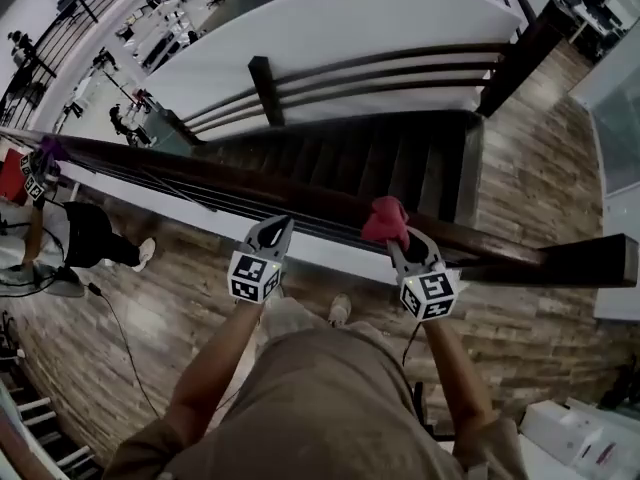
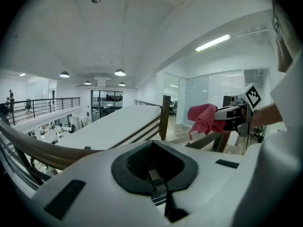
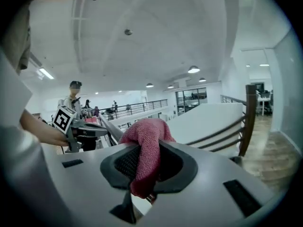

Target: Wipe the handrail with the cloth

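Right gripper (image 1: 394,241) is clamped on the cloth (image 1: 385,218), a small red bundle that bulges out above the jaws. Its own view shows the jaws closed on the cloth (image 3: 146,148), which runs down through the dark recess between them, with a loose fold hanging below.

From my head view the cloth sits over the top of the handrail (image 1: 200,173), a dark wooden rail that crosses in front of me from upper left to lower right. Whether the cloth presses on the wood or hangs just above it, I cannot tell. From the left gripper view the cloth (image 2: 203,118) shows out at the right, held by the right gripper (image 2: 226,117), with a corner drooping toward the rail.

My left gripper (image 1: 274,228) is beside it, further left along the rail, with its tip at the rail's near edge. Its jaws are drawn together with nothing between them, and the handrail (image 2: 38,148) curves past at the left of its view.

Beyond the rail the stairs (image 1: 330,163) drop away, dark-stepped, with a second rail on their far side. I stand on a wooden floor (image 1: 150,308). Another person (image 1: 90,236) is at my left by the same rail.
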The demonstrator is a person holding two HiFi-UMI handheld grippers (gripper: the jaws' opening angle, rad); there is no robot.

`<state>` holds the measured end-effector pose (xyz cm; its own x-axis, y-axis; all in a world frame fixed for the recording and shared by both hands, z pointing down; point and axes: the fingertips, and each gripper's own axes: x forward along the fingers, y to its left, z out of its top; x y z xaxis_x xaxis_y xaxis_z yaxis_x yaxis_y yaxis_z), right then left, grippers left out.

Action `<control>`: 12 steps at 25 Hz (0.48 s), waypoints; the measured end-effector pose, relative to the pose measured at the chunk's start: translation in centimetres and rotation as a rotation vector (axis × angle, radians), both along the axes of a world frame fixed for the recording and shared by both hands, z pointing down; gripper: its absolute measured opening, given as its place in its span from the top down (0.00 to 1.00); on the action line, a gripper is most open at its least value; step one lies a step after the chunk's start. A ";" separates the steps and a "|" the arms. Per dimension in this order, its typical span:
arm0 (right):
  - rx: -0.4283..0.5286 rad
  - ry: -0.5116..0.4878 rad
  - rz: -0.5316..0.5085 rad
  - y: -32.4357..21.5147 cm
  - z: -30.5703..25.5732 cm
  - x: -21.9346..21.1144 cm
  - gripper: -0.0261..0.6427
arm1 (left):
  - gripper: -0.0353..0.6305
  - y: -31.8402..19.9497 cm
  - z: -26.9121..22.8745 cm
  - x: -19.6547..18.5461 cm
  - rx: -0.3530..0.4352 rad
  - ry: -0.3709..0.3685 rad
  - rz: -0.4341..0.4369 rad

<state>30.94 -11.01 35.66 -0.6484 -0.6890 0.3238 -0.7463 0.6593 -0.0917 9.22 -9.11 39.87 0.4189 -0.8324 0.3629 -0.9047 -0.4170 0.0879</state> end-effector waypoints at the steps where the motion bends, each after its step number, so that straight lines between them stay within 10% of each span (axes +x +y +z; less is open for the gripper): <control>1: 0.020 0.009 -0.031 0.2 -1.0 -2.4 0.85 | 0.92 0.1 -0.9 -1.1 0.011 -0.002 0.004; 12: 0.028 0.107 -0.082 -3.4 0.3 -11.7 0.85 | 0.92 -3.5 0.3 -6.8 -0.003 -0.008 0.088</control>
